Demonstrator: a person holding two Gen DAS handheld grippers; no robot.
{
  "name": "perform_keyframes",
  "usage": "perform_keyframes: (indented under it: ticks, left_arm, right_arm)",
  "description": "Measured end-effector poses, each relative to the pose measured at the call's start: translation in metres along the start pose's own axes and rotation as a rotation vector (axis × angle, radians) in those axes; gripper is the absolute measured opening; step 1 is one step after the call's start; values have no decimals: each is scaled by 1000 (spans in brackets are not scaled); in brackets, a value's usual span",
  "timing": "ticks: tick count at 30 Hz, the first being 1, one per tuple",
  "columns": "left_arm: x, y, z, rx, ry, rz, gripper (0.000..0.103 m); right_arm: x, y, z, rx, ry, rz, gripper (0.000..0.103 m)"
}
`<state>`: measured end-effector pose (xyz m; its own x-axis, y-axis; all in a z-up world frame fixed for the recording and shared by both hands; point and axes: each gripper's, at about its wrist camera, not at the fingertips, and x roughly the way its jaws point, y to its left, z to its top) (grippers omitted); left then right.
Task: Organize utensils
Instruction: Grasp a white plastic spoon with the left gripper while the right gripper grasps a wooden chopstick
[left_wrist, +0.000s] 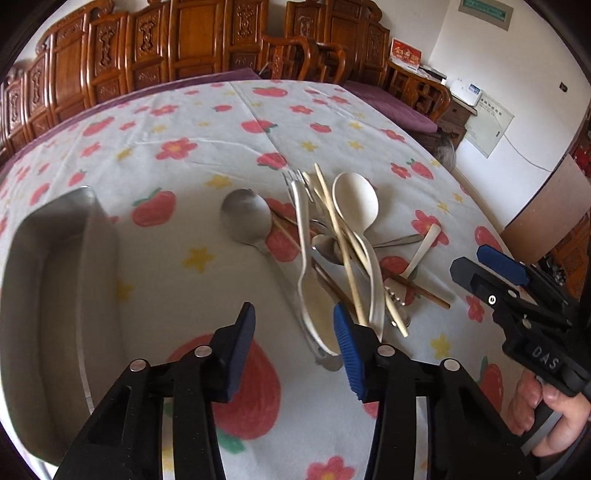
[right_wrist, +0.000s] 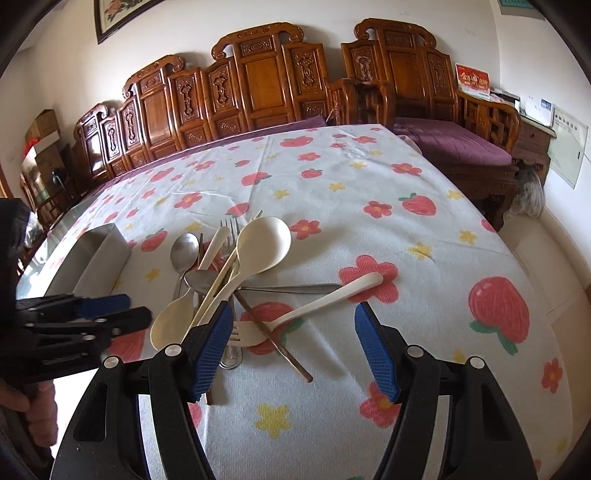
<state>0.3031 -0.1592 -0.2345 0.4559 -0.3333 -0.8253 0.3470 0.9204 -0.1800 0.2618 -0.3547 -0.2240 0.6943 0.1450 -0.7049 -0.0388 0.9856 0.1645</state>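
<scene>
A: How is the left gripper set?

B: Its jaws are seen part-way apart, with only the cloth between the blue pads. Nothing is gripped. The handle ends of the pile are found just ahead of its right pad, and whether that pad touches them cannot be told.

A: And the right gripper?

B: Its jaws are held wide. A white fork and a brown chopstick are seen in the gap, closer to its left pad, but no pad is pressed on them.

A: What is in the pile?

B: A big white spoon, a steel spoon, a steel fork, a long white spoon and pale chopsticks are crossed over one another. It is spread just ahead of the right gripper, mostly to its left.

A: Where is the tray?

B: The steel tray is set to the left of the left gripper, beside its left finger, apart from the pile. Nothing can be made out in it.

A: Are both tools seen at once?

B: Yes. In the left wrist view the right gripper is seen at the far right, with a hand on its grip. In the right wrist view the left gripper is seen at the left edge, beside a white spoon.
</scene>
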Motion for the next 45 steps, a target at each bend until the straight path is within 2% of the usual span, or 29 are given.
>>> perform_keyframes:
  ticks: [3, 6, 10, 18, 23, 26, 28, 31, 33, 41, 45]
  left_arm:
    - [12, -5, 2, -6, 24, -22, 26]
    - [18, -6, 2, -21, 41, -27, 21]
    - [22, -6, 2, -33, 74, -9, 4]
    - [-3, 6, -4, -71, 24, -16, 1]
    - [-29, 17, -10, -71, -35, -14, 1]
    - [-46, 22, -13, -55, -76, -5, 1]
    - [-54, 25, -15, -45, -94, -3, 1]
    - [-64, 29, -18, -24, -121, 9, 1]
    - [-69, 33, -21, -20, -133, 8, 1]
    - [-81, 41, -26, -16, -167, 9, 1]
    - [-86, 48, -27, -31, -185, 17, 1]
  right_arm:
    - [0, 3, 0, -10, 0, -3, 70]
    - [0, 3, -1, -8, 2, -2, 70]
    - [-1, 3, 1, -4, 4, -1, 70]
    - [-1, 11, 4, -13, 9, 28, 70]
    - [4, 25, 6, -42, 21, 63, 70]
    - [10, 36, 8, -62, 33, 90, 60]
    - [13, 45, 10, -84, 39, 105, 48]
    - [21, 58, 14, -119, 53, 108, 35]
    - [25, 65, 17, -142, 60, 105, 31]
    - [54, 80, 17, -203, 139, 74, 22]
    - [58, 88, 10, -232, 177, 42, 22]
